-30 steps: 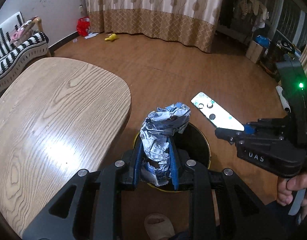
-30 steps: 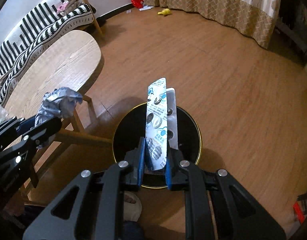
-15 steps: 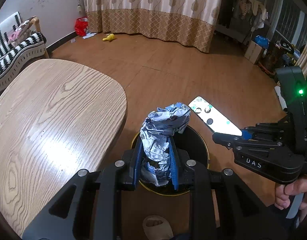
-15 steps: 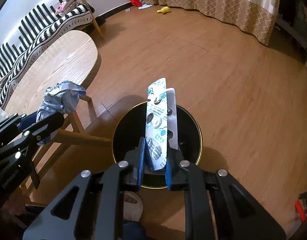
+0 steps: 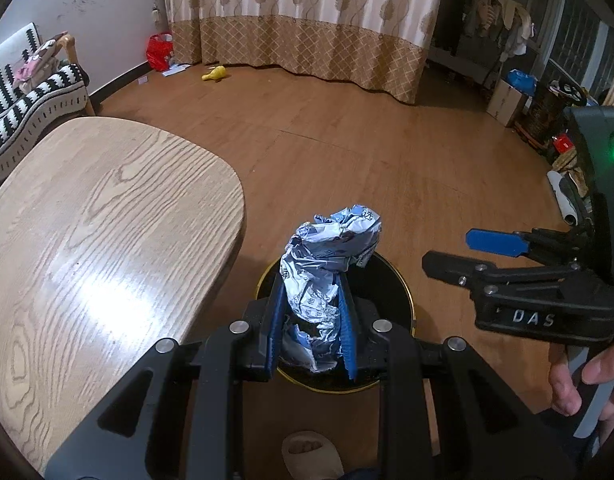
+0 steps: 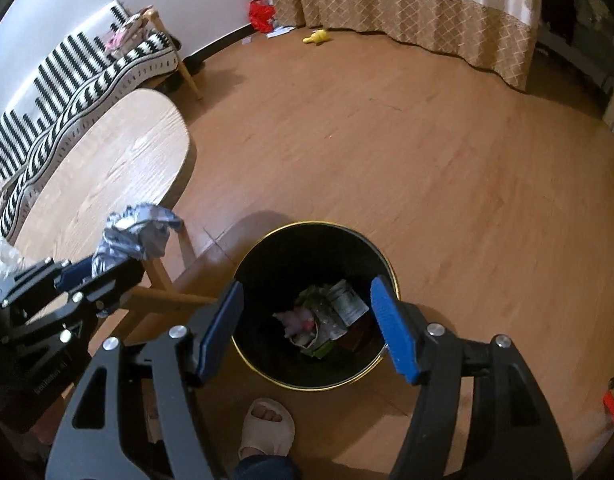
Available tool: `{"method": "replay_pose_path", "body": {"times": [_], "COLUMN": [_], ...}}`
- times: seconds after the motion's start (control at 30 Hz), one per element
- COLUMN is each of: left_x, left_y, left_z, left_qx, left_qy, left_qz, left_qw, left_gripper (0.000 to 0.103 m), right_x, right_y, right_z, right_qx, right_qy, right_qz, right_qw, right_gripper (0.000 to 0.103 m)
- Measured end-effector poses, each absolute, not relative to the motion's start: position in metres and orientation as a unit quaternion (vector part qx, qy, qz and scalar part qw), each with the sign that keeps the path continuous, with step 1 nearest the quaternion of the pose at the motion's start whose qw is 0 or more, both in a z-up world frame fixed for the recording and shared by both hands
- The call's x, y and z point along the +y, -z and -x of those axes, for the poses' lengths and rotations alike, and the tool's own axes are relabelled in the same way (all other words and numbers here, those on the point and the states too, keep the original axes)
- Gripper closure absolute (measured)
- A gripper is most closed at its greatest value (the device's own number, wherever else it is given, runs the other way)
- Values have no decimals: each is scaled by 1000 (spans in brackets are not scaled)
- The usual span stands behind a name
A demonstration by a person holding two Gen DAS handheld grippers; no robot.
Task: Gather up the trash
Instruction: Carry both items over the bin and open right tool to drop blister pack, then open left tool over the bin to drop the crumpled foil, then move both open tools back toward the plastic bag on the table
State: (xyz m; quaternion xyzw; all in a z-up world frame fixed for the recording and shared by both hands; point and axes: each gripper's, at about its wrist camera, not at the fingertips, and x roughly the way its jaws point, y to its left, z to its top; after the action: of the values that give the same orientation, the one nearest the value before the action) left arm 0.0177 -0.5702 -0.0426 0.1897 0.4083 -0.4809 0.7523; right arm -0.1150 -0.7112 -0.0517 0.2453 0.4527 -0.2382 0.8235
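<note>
The right gripper (image 6: 311, 332) hangs directly above the black trash bin (image 6: 267, 256), its blue-padded jaws opening wide with nothing between them; through the gap the bin's floor shows. Down there lies a heap of trash (image 6: 327, 320): crumpled wrappers, something pink, and a pale printed packet lying tilted near the bin's middle. In the left wrist view the same gripper (image 5: 463, 252) reaches in from the right of the bin, one blue pad above the black finger, and the person's hand (image 5: 587, 380) grips its handle.

The left gripper (image 5: 311, 332) is clamped on a crumpled silver-blue wrapper (image 5: 327, 264), its pads pressing the lower part while the bunched top sticks up past the fingertips. From its own camera, the wrapper stands over the near side of the bin's (image 5: 391, 276) gold rim. From the right wrist view, that gripper (image 6: 95, 272) and its wrapper (image 6: 135, 232) sit left of the bin, in front of the wooden table's edge, not over the bin's opening.

The wooden table (image 5: 87, 240) stands just left of the bin. A foot in a pale slipper (image 6: 267, 424) rests on the floor just on the near side of the bin. Well beyond the bin, a yellow object (image 6: 317, 36) and a red bag (image 6: 261, 12) lie by the curtain (image 6: 407, 4), and a striped sofa (image 6: 87, 76) stands behind the table.
</note>
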Motion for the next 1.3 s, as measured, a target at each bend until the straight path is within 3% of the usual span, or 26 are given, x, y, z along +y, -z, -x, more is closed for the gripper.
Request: {"method": "replay_pose_path", "body": {"times": [0.5, 0.53, 0.63, 0.67, 1.03, 1.17, 1.3], "left_x": [-604, -607, -611, -611, -601, -571, -522], "left_y": [59, 60, 61, 61, 49, 33, 16], "left_z": [-16, -15, -13, -12, -15, -31, -55], "left_qx": [416, 414, 409, 406, 396, 385, 370], "left_qy": [517, 521, 522, 522, 509, 492, 448], "left_qz": [-173, -174, -171, -168, -164, -157, -159], "left_qw": [728, 726, 728, 731, 747, 765, 798], "left_gripper": [79, 75, 40, 36, 21, 11, 8], "right_x": [-731, -732, -736, -737, -733, -725, -707], "right_y": [47, 47, 45, 45, 44, 43, 37], "right_z": [144, 147, 151, 152, 150, 138, 115], "right_qx": [417, 415, 408, 408, 404, 408, 408], "right_qy": [295, 299, 307, 307, 309, 300, 278], "right_qz": [-276, -278, -281, -282, -279, -273, -261], "right_qw": [814, 813, 813, 812, 814, 818, 829], "right_gripper": [26, 24, 21, 21, 21, 21, 20]}}
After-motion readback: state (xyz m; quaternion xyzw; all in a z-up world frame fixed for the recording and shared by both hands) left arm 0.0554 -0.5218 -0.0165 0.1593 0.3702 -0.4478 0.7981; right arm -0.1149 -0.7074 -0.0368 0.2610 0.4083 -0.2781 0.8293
